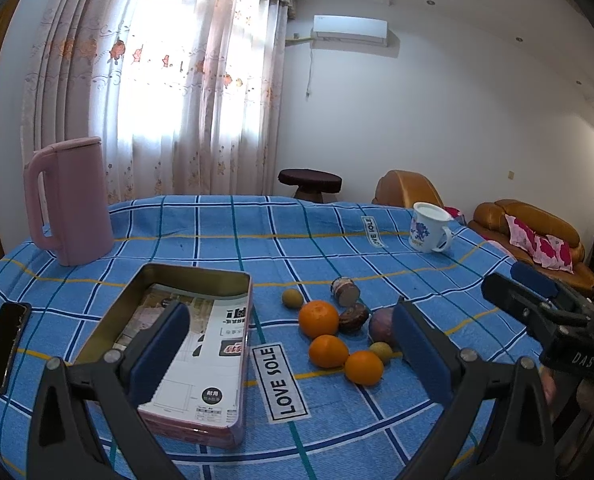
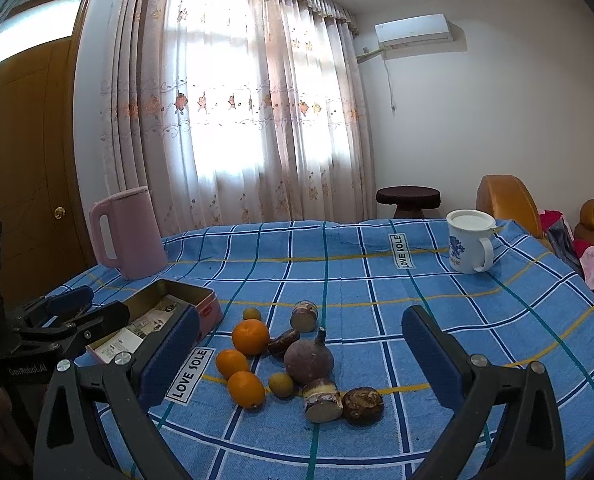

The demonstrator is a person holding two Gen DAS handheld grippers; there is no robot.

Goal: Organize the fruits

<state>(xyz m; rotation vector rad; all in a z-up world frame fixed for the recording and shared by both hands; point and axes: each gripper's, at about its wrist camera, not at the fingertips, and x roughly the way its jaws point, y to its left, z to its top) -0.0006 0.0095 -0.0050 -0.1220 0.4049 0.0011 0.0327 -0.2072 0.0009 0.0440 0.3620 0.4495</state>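
Observation:
Three oranges (image 1: pixel 319 318) (image 2: pixel 251 337) lie bunched on the blue checked cloth with a round purple fruit (image 1: pixel 379 326) (image 2: pixel 309 360), two small yellowish fruits (image 1: pixel 292 298) (image 2: pixel 281 385) and several brown pieces (image 1: pixel 345 290) (image 2: pixel 323 400). To their left stands an open pink tin (image 1: pixel 201 276) (image 2: pixel 213 304) holding a printed leaflet. My left gripper (image 1: pixel 291 312) (image 2: pixel 91 306) hovers open, its left finger over the tin and its right finger by the purple fruit. My right gripper (image 2: pixel 301 320) (image 1: pixel 515 282) is open above the fruit pile. Neither holds anything.
A pink kettle (image 1: pixel 73 200) (image 2: pixel 127 232) stands at the table's far left. A black phone (image 1: pixel 3 344) lies at the left edge. At the far right sits a white mug (image 1: pixel 431 228) (image 2: pixel 469 246). A sofa (image 1: pixel 533 232) lies beyond the table's right edge.

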